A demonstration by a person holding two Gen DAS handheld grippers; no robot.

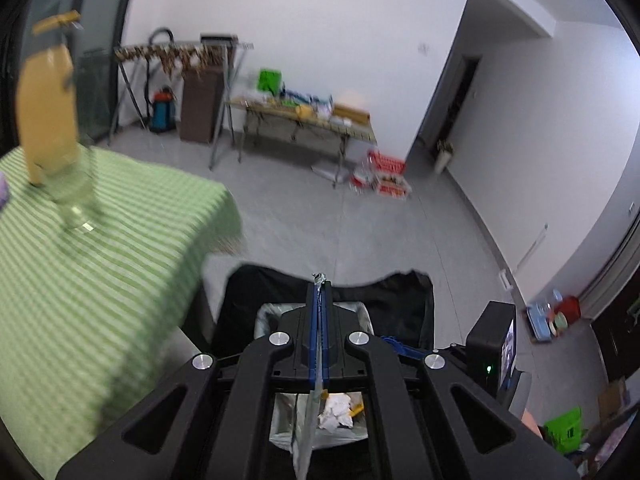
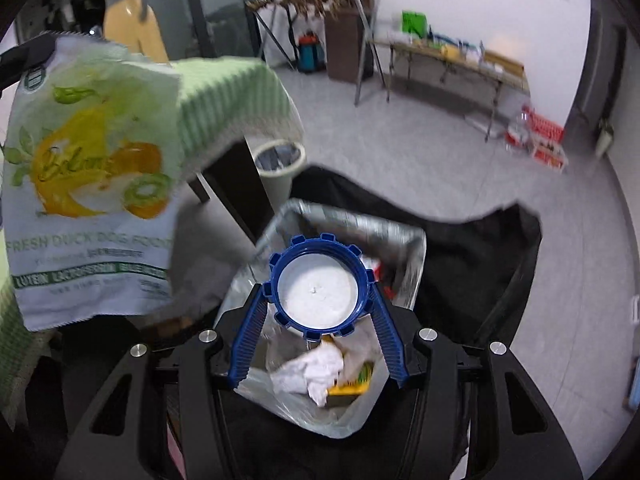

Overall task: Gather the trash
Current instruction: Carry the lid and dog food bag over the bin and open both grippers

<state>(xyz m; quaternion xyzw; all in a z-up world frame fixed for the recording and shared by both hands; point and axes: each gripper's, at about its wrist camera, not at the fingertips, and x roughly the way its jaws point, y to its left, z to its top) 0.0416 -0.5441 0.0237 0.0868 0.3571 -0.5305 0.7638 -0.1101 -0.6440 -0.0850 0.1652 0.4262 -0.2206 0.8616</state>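
The bag (image 2: 92,184) carries readable print: "FRESH DUCK DOG FOOD" below a fruit graphic with a script word that is too blurred to read. A green band near its lower edge begins "LUTEIN"; the rest is unclear. In the right wrist view the bag hangs flat-face toward the camera, long axis near vertical, serrated top edge uppermost, at the left beside the green-striped table (image 2: 236,92).

The left gripper (image 1: 319,292) has its blue fingers pressed together on a thin sheet, seen edge-on, that runs from the fingertips back toward the camera. This is consistent with the bag, but the left wrist view alone does not confirm it.

The right gripper (image 2: 318,280) clamps a blue cap (image 2: 318,286) between its ribbed fingers (image 2: 248,344). The cap's open side faces the camera, showing a white liner; its axis runs along the viewing direction. The cap is directly above the bin (image 2: 344,236).

The bin has a clear liner and holds crumpled white paper (image 2: 316,372) and a yellow packet (image 2: 350,386). A black sack (image 2: 480,264) lies around the bin.

A yellow bottle (image 1: 48,112) stands upright on the table.
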